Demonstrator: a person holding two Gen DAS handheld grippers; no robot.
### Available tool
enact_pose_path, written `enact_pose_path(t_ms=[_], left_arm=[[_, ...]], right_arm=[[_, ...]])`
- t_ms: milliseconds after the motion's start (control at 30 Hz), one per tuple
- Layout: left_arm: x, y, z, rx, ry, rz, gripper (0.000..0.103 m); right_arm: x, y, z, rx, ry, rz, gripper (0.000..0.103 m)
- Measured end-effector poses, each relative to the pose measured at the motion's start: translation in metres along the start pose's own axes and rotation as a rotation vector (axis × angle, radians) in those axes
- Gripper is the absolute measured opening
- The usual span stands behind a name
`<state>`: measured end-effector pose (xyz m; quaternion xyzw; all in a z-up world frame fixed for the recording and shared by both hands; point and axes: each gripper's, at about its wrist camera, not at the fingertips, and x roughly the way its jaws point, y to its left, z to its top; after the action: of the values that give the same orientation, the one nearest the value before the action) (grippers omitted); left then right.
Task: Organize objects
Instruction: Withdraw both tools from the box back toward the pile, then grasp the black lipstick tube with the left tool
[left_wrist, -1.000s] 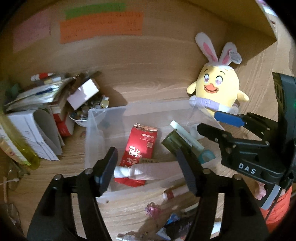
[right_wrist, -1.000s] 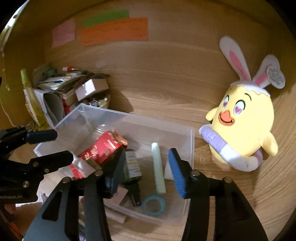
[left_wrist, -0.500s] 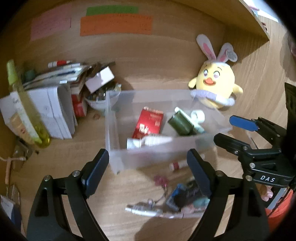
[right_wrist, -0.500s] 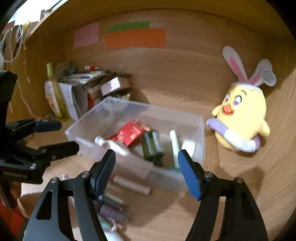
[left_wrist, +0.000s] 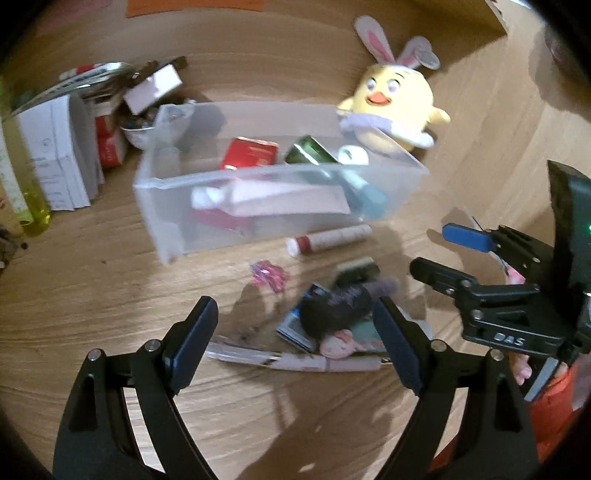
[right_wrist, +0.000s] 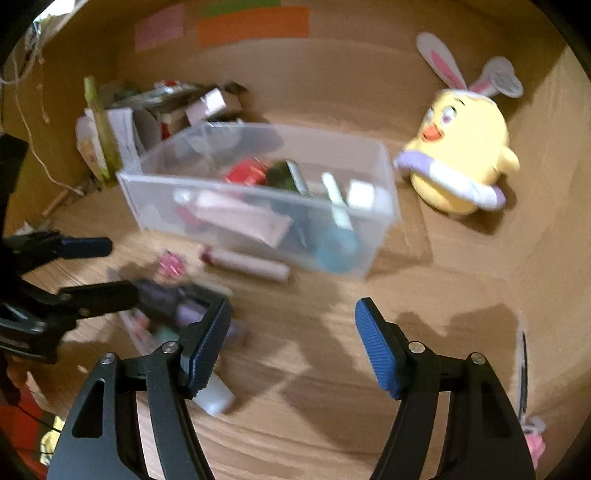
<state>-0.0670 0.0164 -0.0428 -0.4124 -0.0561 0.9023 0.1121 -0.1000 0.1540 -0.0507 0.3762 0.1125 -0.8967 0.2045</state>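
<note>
Lying loose on the tabletop (left_wrist: 92, 295), just near of the clear bin (left_wrist: 166, 206), a small clutter (left_wrist: 332, 317) is recorded: a dark pouch-like item, a flat blue packet beneath it, a pale slim tube (left_wrist: 295, 363) at the near edge, a pink wrapper (left_wrist: 267, 275) and a white-and-red tube (left_wrist: 328, 238) against the bin wall. The pieces are judged light; the tubes stiff and apt to roll, best taken across the barrel, the pouch soft. The bin is already partly filled. Far right, a yellow plush chick (left_wrist: 395, 107) is noted; far left, stacked boxes (left_wrist: 59, 147). The left hand-held gripper (left_wrist: 295, 345) is held wide open and empty over the clutter; the right hand-held gripper (right_wrist: 291, 343), likewise parted and empty, over bare wood. Both jaws have just been opening.
</note>
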Motion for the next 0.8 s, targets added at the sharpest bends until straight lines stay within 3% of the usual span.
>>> enact_pose_path(t_ms=[133,300,433,500,567,800], left_arm=[[0.009,-0.008,-0.004,0.023,0.021,-0.027,0.083],[0.021,-0.010,-0.005,0.018,0.059,-0.061,0.065],[0.021,-0.007,-0.006,0.004,0.057,-0.096,0.060],[0.021,-0.007,-0.007,0.011,0.060,-0.104,0.050],[0.020,-0.008,-0.008,0.020,0.061,-0.107,0.046],[0.015,-0.005,-0.006,0.002,0.041,-0.115,0.045]], right_arm=[[0.010,-0.006,-0.011,-0.002,0.055,-0.021,0.067],[0.016,0.000,-0.012,-0.013,0.077,0.010,0.066],[0.017,0.008,-0.010,-0.029,0.075,0.051,0.066],[0.016,0.013,-0.009,-0.036,0.073,0.061,0.066],[0.017,0.017,-0.007,-0.042,0.073,0.071,0.066],[0.020,0.028,-0.004,-0.068,0.081,0.085,0.066]])
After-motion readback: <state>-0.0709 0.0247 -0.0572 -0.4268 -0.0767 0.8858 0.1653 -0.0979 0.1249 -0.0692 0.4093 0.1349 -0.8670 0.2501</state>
